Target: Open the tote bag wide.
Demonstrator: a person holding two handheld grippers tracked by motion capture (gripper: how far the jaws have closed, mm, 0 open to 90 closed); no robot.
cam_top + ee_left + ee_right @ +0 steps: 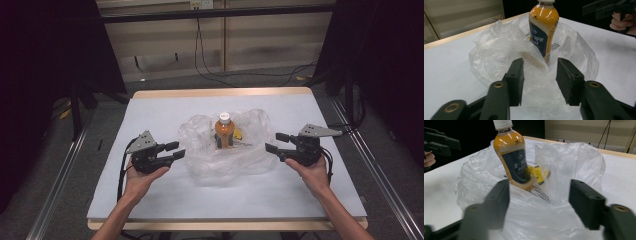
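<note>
Black fingers of the left gripper [172,151]: spread, nothing between them, tips just beside the left edge of the plastic bag [227,150]. In the left gripper view the fingers [515,75] frame the crumpled bag [499,50] without pressing it. Black fingers of the right gripper [275,142]: spread, nothing pinched, tips near the bag's right edge; in the right gripper view they [584,200] stand wide on either side of the bag [574,162]. Bag: clear, thin, crumpled, lying open at the middle of the table [165,110]. Bottle [224,131]: orange drink, white cap, dark label, upright inside the bag, leaning slightly in the right gripper view [511,157]. Small yellow item [537,173]: beside the bottle's base, inside the bag. Table: white top, wooden rim.
</note>
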